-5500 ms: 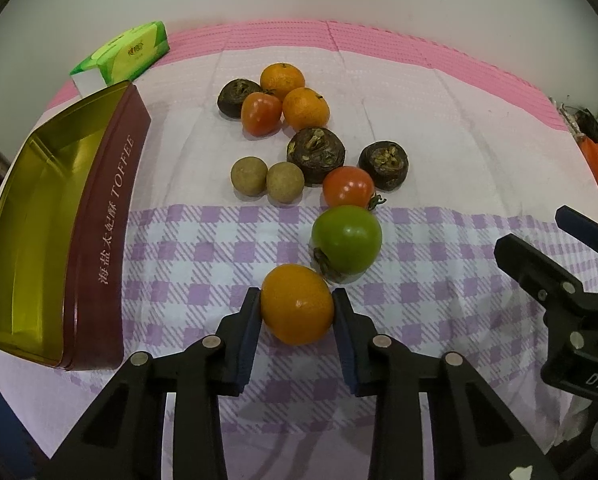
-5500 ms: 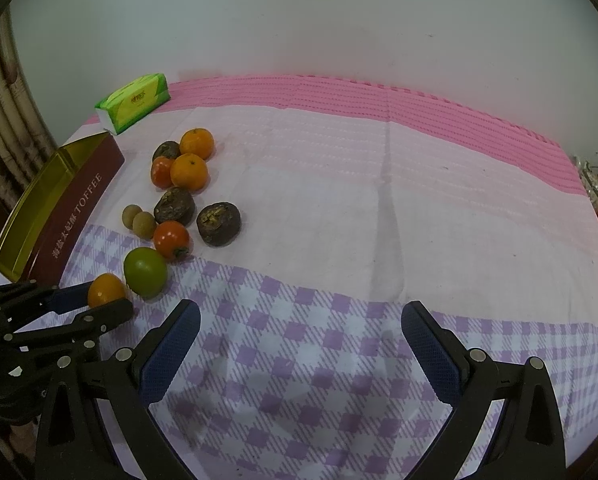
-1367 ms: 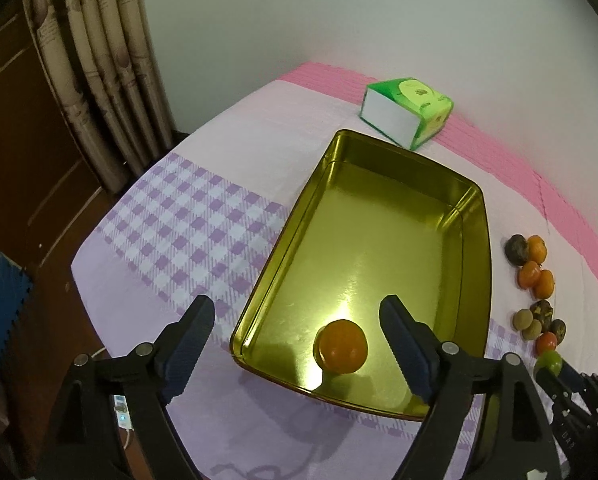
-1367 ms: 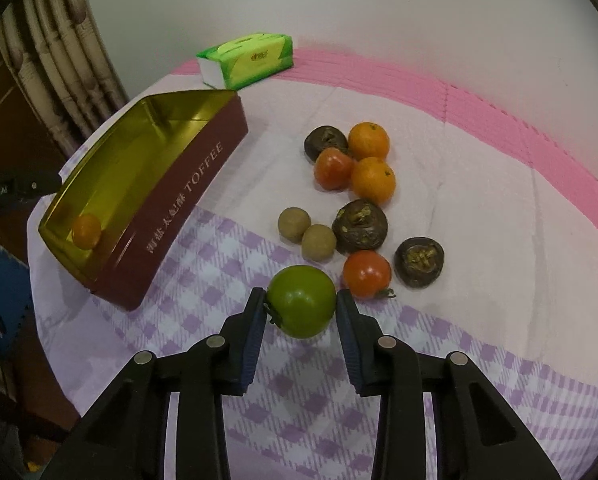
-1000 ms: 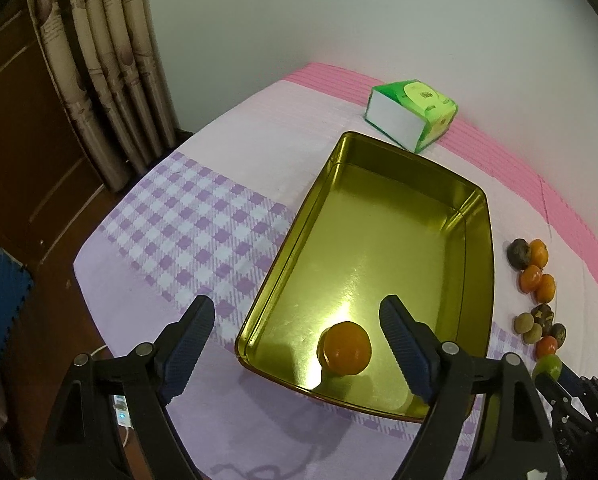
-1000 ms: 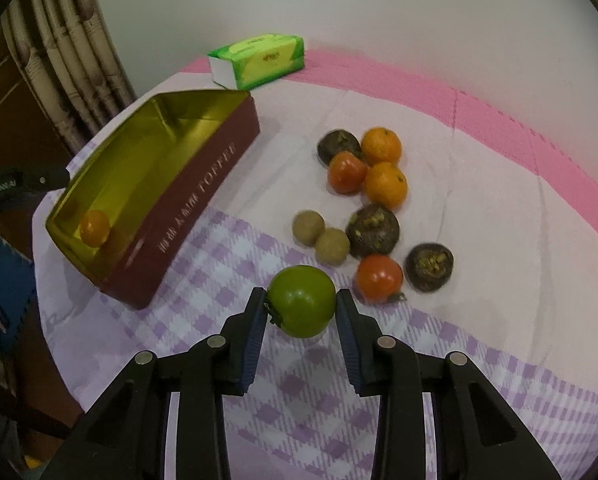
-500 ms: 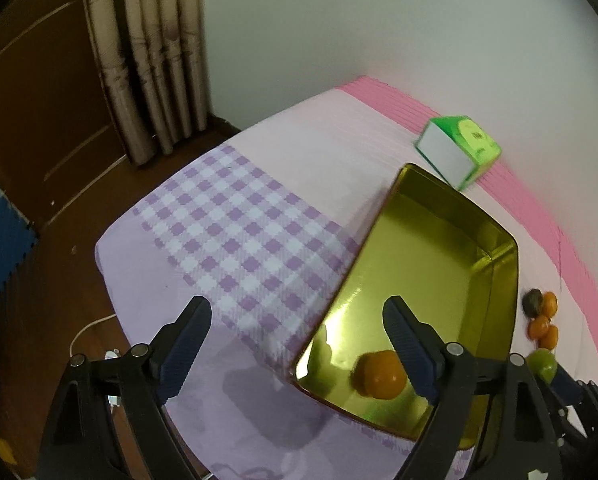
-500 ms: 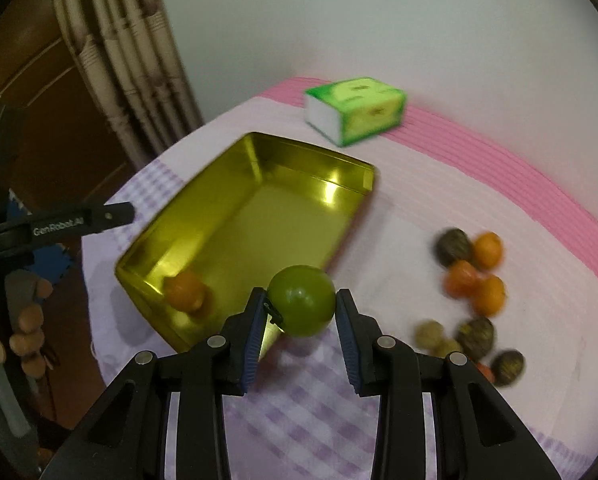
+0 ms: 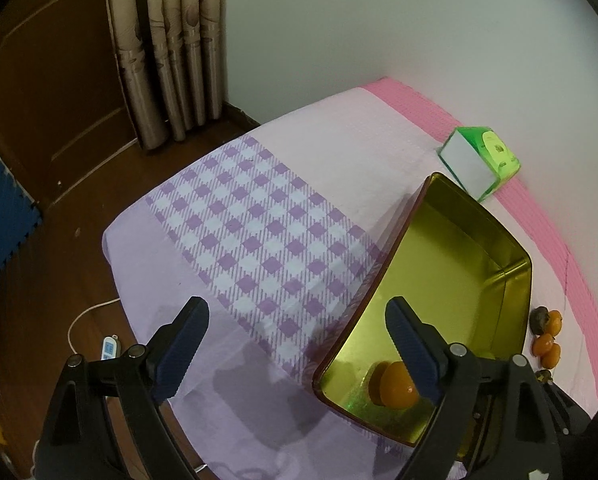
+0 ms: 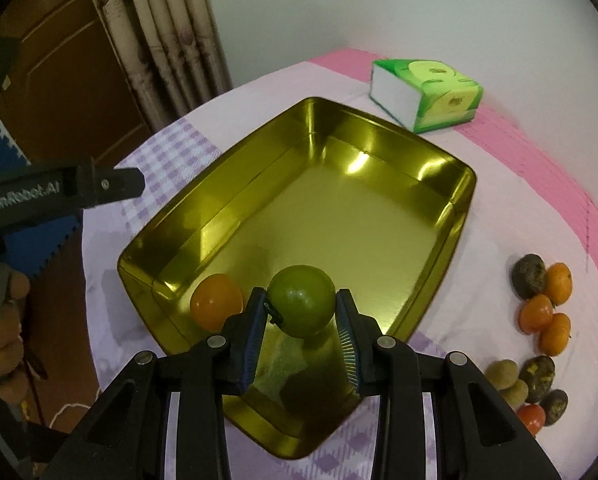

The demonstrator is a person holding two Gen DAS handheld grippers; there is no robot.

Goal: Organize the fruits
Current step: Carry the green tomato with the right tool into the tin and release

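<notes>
**Green fruit over the tin**

Checked cloth covers the surface [image 9: 259, 236], a gold tin [image 10: 379, 216] on it. My right gripper [image 10: 302, 334] has its jaws clenched on a green fruit [image 10: 301, 305] above the tin's near end, just right of an orange [image 10: 215, 306] lying inside. My left gripper [image 9: 295, 344] is empty, jaws opening, beside the tin's left wall. More fruits [image 10: 543, 300] sit on the right.

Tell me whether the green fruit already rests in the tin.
No, the right claw holds the green fruit above the tin.

Glossy gold metal tin [image 10: 455, 216] (mirror-bright inside) — matt checked cloth [image 9: 259, 240], smooth shiny green fruit [image 10: 301, 300].
</notes>
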